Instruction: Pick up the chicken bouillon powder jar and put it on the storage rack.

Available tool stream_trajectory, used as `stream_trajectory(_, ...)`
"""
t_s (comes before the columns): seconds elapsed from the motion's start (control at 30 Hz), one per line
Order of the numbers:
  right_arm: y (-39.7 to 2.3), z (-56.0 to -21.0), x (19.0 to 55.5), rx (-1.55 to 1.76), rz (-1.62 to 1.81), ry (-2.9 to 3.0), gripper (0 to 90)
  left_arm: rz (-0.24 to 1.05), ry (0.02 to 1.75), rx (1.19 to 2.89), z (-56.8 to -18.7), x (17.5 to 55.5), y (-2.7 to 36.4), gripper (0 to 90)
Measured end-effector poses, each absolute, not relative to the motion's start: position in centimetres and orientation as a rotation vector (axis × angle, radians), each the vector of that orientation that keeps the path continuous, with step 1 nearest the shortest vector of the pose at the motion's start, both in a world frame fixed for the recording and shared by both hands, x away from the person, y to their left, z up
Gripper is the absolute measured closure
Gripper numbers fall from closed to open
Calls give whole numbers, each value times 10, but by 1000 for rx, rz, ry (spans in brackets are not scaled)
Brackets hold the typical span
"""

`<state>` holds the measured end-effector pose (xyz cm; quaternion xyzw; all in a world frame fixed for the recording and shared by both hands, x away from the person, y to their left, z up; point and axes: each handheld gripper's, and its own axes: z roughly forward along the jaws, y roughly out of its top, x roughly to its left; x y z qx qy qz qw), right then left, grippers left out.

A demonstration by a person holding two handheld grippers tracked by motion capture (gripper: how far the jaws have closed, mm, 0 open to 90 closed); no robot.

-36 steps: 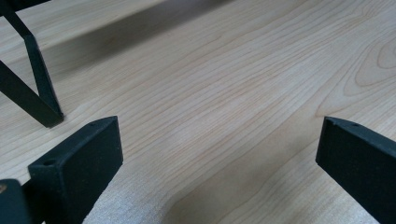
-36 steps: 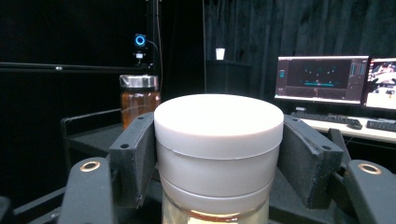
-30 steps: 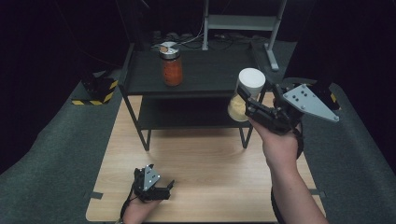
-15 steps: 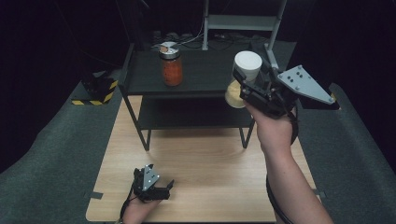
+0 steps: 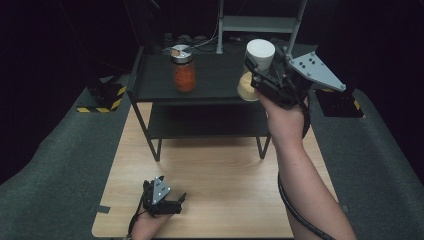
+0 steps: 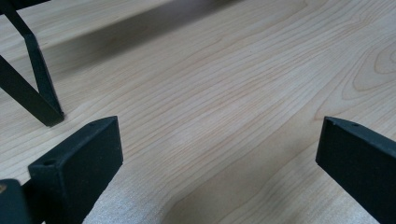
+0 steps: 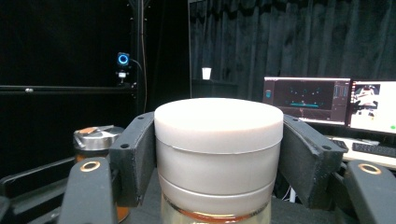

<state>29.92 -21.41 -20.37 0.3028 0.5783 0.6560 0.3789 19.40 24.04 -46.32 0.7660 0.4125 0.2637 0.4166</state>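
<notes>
My right gripper (image 5: pixel 260 75) is clamped on the white-lidded jar (image 5: pixel 259 62), both black jaws pressing on either side of its pale lid and collar; in the right gripper view the jar (image 7: pixel 218 154) stands upright between them, with a yellowish lower part just visible under the grey band. From the high view I hold it above the right end of the black shelf unit (image 5: pixel 210 80) that stands at the far edge of the wooden table (image 5: pixel 220 170). A second jar with orange contents and a metal lid (image 5: pixel 183 70) stands on the shelf top, well to the left of mine. My left gripper (image 5: pixel 162 199) rests low over the near left part of the table, jaws spread wide with only bare wood (image 6: pixel 219 107) between them, near one shelf leg (image 6: pixel 35 93).
</notes>
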Motion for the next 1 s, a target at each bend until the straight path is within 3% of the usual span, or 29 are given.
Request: stream_trajectory(1.0,-206,-216,346,790,1679,1489,327,652,1034,1913,-464,194,243,7)
